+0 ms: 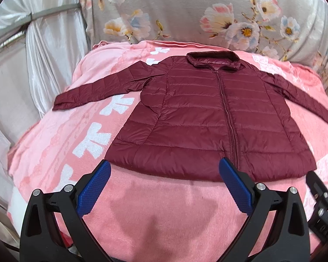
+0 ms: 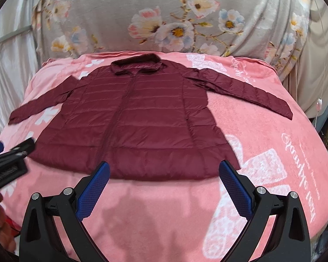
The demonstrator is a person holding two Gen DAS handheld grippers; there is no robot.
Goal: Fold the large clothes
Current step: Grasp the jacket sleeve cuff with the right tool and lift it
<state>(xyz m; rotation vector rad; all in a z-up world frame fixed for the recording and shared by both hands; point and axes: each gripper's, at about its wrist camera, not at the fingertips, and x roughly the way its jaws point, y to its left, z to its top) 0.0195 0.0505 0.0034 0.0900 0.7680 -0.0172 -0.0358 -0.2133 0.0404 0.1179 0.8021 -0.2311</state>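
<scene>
On the pink blanket (image 1: pixel 54 152), a maroon quilted down jacket (image 1: pixel 196 118) is spread flat, sleeves out. It is judged light, soft, slippery; sleeve cuffs suit gripping. Left tool (image 1: pixel 165 170) and right tool (image 2: pixel 164 171) are held open, empty.

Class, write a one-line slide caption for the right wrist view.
Open right gripper poised at the hem of a maroon puffer jacket spread flat on a pink blanket.

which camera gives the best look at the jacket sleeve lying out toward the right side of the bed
The right wrist view. There the jacket's right-hand sleeve lies fully in frame, from shoulder to cuff, on the pink blanket. In the left wrist view the same sleeve runs into the distorted edge of the picture.
</scene>
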